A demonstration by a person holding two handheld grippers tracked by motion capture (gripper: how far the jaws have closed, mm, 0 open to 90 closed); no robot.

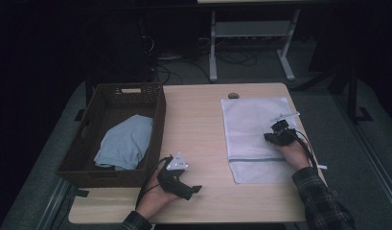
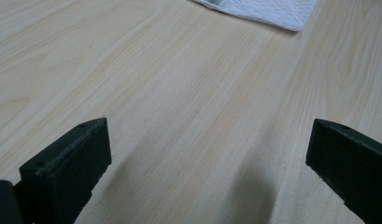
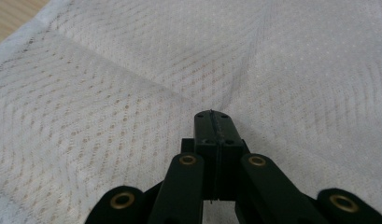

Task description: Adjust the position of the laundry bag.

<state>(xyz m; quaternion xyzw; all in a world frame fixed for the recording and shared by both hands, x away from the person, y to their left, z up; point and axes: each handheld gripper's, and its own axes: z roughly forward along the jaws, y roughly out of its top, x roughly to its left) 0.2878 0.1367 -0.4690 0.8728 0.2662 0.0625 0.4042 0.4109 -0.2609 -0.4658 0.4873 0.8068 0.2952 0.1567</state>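
Note:
A white mesh laundry bag (image 1: 253,124) lies flat on the right half of the wooden table (image 1: 198,124), with a grey zip line across its near part. My right gripper (image 1: 279,127) rests on the bag's right side. In the right gripper view its jaws (image 3: 213,116) are shut together, pinching a small ridge of the mesh (image 3: 109,116), and a crease runs away from the tips. My left gripper (image 1: 192,190) lies low near the table's front edge, right of the basket. It stands open (image 2: 207,154) over bare wood, with a corner of the bag (image 2: 272,9) far ahead.
A dark woven basket (image 1: 157,115) stands at the table's left with a light blue cloth (image 1: 126,141) inside. A small round grommet (image 1: 233,95) sits near the far edge. Bare wood stretches between basket and bag.

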